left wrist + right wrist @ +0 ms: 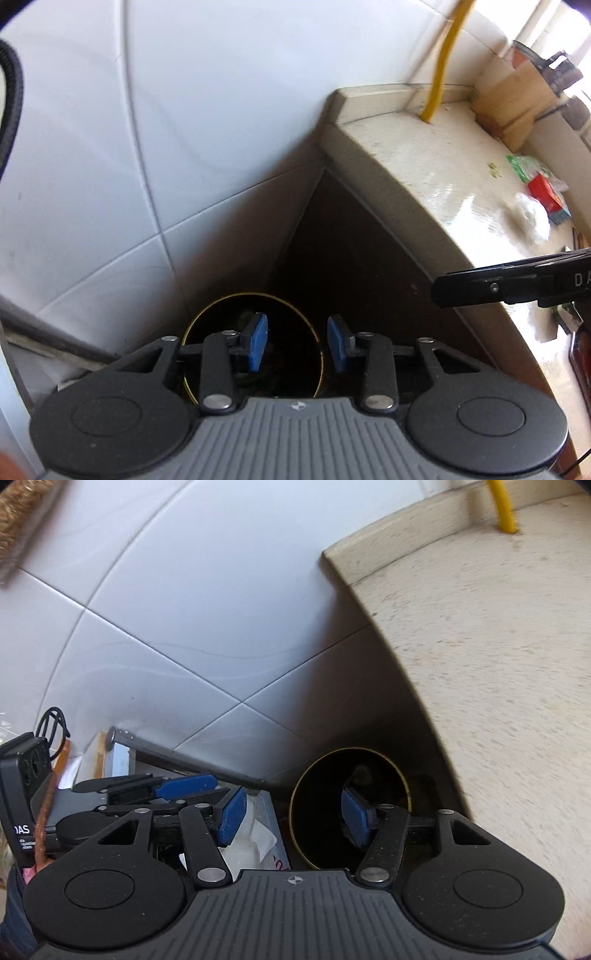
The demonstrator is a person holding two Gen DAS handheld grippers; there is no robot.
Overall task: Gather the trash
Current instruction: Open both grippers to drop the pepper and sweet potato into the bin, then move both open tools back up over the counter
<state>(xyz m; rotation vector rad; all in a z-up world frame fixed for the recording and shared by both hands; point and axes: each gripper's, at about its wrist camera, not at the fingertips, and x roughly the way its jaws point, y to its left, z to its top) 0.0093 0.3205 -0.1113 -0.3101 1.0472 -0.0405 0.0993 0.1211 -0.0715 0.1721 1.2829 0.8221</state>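
A black round bin with a gold rim (243, 295) stands on the floor in the corner between the tiled wall and the counter. My left gripper (298, 343) hangs open above its mouth, nothing between the blue pads. In the right wrist view the bin (351, 750) lies under my right gripper (293, 819), which is wide open and empty. The left gripper (184, 788) shows beside it on the left, and a finger of the right gripper (480, 290) shows over the counter edge. Dark contents lie inside the bin, unclear. On the counter sit a crumpled white wrap (530, 218), a red packet (546, 190) and a green packet (524, 166).
The beige counter (424, 166) curves along the right, with a yellow pipe (443, 62) rising from it and a wooden block (513, 99) at its back. Left of the bin are a metal bar (166, 751) and white paper on a box (258, 843). White tiles (184, 110) fill the background.
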